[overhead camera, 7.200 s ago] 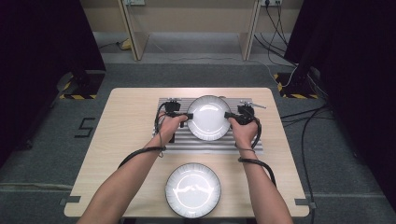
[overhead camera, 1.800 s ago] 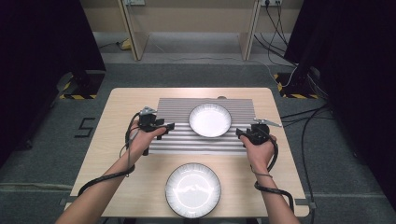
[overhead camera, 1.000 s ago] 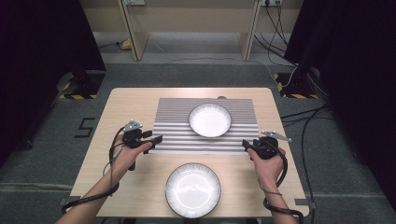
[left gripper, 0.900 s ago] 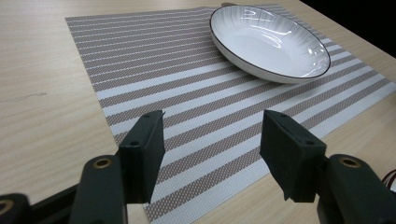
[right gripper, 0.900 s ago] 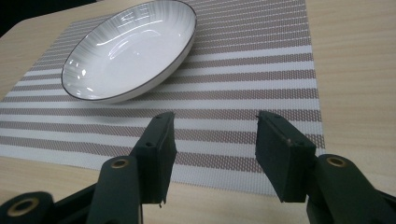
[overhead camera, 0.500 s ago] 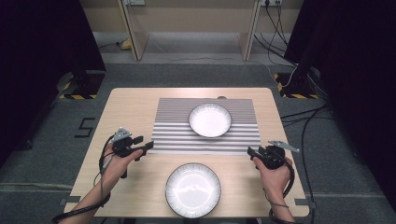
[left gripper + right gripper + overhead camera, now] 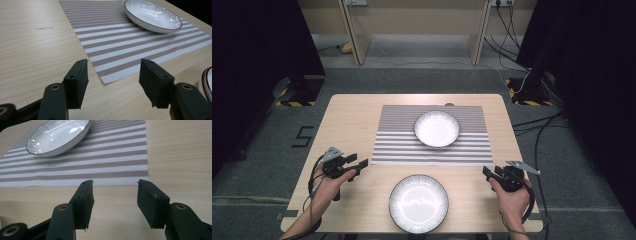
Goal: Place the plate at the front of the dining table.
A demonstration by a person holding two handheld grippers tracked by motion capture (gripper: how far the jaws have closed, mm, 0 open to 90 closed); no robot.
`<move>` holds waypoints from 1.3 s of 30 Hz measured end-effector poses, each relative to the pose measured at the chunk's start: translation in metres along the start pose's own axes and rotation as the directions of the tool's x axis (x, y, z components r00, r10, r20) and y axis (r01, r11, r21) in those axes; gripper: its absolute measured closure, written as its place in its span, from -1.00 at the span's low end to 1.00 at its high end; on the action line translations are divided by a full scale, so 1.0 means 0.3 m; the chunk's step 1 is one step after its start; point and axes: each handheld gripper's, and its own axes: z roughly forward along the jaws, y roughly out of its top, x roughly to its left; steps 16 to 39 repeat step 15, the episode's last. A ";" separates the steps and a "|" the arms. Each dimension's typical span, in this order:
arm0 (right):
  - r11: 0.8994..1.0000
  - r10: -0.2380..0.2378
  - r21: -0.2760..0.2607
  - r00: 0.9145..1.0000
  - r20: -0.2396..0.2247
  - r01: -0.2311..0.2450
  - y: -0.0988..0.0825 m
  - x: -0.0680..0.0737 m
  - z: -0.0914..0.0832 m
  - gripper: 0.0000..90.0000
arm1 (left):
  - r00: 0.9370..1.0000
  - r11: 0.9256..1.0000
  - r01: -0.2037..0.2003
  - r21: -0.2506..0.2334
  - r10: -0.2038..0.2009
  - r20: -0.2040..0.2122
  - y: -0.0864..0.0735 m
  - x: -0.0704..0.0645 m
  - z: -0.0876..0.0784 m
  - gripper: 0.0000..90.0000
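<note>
A white ribbed bowl (image 7: 437,128) with a dark rim sits on a grey-and-white striped placemat (image 7: 397,145) at the table's middle. A second, wider plate (image 7: 419,202) lies near the front edge. My left gripper (image 7: 360,164) hovers off the mat's front left corner, open and empty. My right gripper (image 7: 486,172) hangs open just past the mat's front right corner. In the left gripper view the left gripper (image 7: 114,62) frames the mat's corner (image 7: 112,37), with the bowl (image 7: 152,15) far off. The right gripper (image 7: 115,182) faces the mat (image 7: 100,162) and bowl (image 7: 57,136).
The wooden table (image 7: 347,125) has bare wood on both sides of the mat. The front plate's rim (image 7: 207,82) peeks in at the right edge of the left gripper view. Cables and stands sit on the floor around the table.
Both grippers let go of the bowl on the mat, then drew back and outward toward the table's front corners. The bowl and front plate have stayed put.
</note>
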 end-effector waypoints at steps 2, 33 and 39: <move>1.000 0.002 0.000 1.000 0.002 -0.002 -0.012 -0.005 -0.010 0.05 | 1.000 1.000 0.004 -0.001 -0.004 -0.002 -0.012 0.007 -0.013 -0.12; 0.999 0.047 -0.024 0.999 0.015 -0.046 -0.088 -0.026 -0.090 0.04 | 0.999 1.000 0.021 -0.018 -0.021 -0.030 -0.064 0.032 -0.073 -0.12; 0.999 0.047 -0.024 0.999 0.015 -0.046 -0.088 -0.026 -0.090 0.04 | 0.999 1.000 0.021 -0.018 -0.021 -0.030 -0.064 0.032 -0.073 -0.12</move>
